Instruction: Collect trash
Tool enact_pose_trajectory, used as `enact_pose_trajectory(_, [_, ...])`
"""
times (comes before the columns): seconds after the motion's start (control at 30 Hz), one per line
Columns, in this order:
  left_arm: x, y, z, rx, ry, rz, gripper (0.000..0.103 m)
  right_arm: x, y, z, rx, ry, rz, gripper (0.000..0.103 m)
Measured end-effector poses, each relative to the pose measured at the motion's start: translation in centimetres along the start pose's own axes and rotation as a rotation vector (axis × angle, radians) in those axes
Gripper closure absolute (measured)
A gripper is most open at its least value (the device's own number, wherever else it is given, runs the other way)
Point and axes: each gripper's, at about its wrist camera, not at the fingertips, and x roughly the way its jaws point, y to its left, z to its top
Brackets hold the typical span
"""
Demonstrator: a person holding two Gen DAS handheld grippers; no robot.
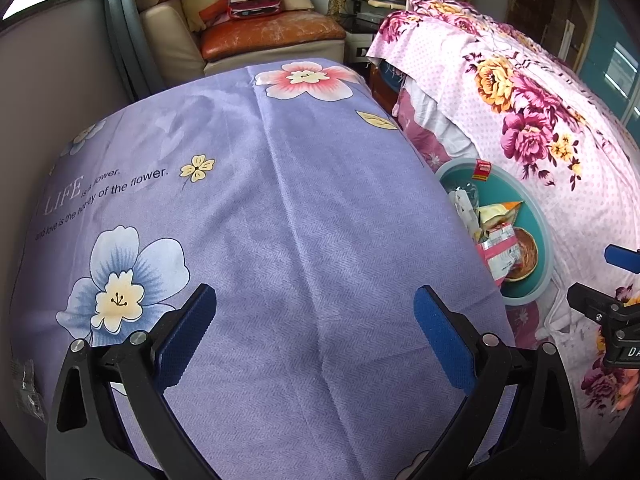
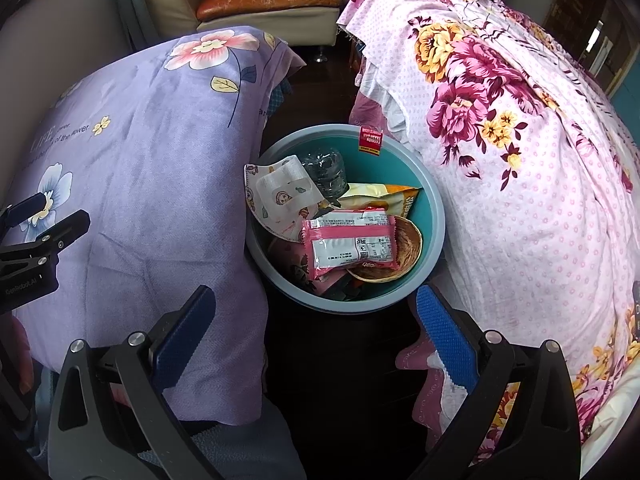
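A teal bin stands on the dark floor between two cloth-covered surfaces. It holds a pink snack wrapper, a face mask, a clear plastic bottle, a yellow chip bag and a brown paper bowl. The bin also shows in the left wrist view. My right gripper is open and empty, above the floor just in front of the bin. My left gripper is open and empty over the purple flowered cloth.
A pink flowered cloth covers the surface right of the bin. The purple cloth lies left of it. A sofa with an orange cushion stands at the back. A small clear wrapper lies at the purple cloth's left edge.
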Motion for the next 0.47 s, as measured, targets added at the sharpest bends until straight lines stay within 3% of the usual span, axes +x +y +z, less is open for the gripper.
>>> enact_pose_trajectory(0.47, [-0.21, 0.04, -0.17, -0.005, 0.004, 0.019, 0.004, -0.28, -0.26, 0.30, -0.005, -0.006, -0.008, 0.007])
